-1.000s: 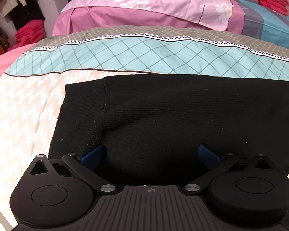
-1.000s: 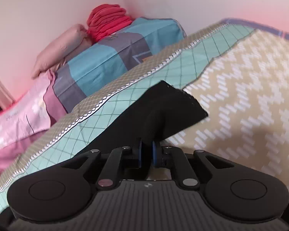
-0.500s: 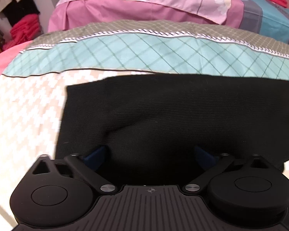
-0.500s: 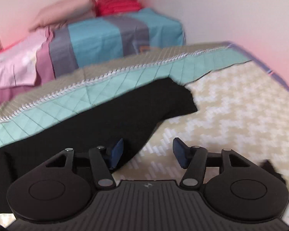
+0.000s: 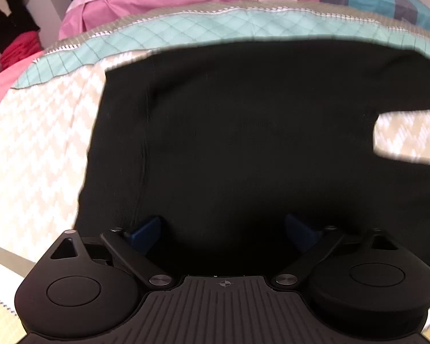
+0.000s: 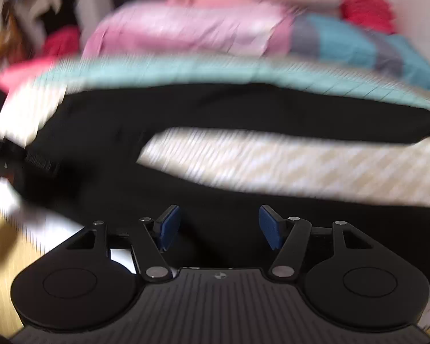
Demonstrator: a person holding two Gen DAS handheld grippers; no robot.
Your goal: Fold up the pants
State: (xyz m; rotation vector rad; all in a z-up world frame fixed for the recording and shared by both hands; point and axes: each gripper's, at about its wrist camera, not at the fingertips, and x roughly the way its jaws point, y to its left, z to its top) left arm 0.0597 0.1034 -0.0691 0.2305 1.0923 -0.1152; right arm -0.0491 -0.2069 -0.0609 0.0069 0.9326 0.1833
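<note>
Though blurred, my left gripper (image 5: 223, 229) and right gripper (image 6: 219, 226) hover spread, holding nothing, over limp black pants (image 5: 243, 132); I judge edges best.

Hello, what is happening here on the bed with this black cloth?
A person is folding black pants on a patterned quilt, using two hand-held grippers. The pants lie spread out with the two legs apart, quilt showing between them. The left hand-held gripper is open over the black fabric. The right hand-held gripper is also open and holds nothing; its picture is blurred.
</note>
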